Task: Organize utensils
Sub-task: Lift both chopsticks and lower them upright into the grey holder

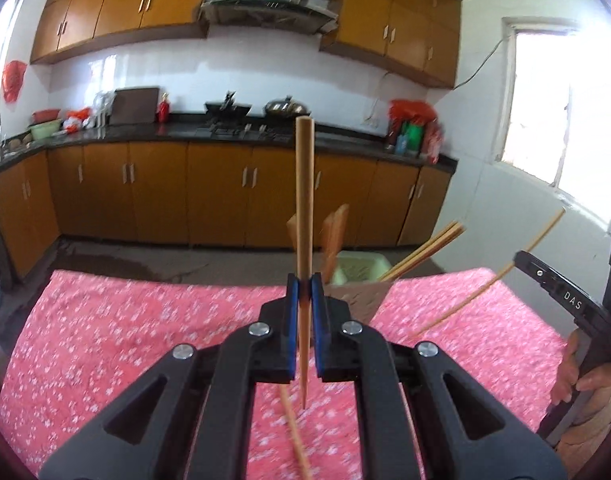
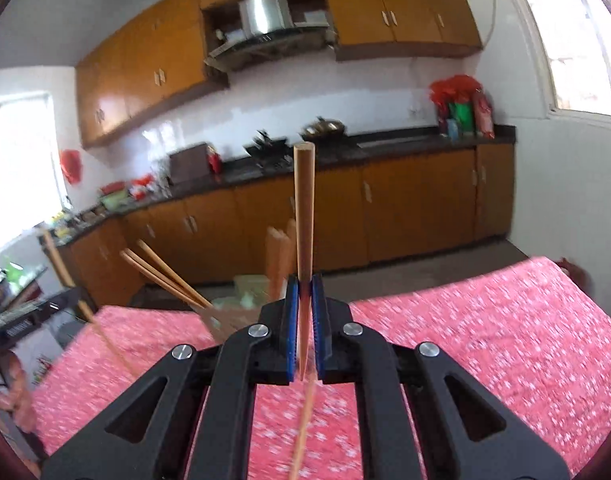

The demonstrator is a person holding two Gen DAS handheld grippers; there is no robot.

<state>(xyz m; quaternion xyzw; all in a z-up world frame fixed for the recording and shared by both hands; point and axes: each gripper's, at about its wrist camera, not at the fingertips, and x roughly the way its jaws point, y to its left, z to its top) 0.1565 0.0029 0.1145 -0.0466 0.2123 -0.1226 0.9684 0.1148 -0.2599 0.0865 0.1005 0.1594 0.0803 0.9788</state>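
Note:
My left gripper is shut on a wooden chopstick that stands upright between the blue pads. My right gripper is shut on another wooden chopstick, also upright. A brown holder on the pink flowered tablecloth holds several chopsticks leaning right; it sits just ahead and right of my left gripper, and ahead and left of my right gripper. The right gripper shows at the right edge of the left wrist view with its chopstick. One more chopstick lies on the cloth.
A pale green bin stands on the floor beyond the table's far edge. Kitchen cabinets and a dark counter with a stove and pots run along the back wall. The person's hand grips the right tool.

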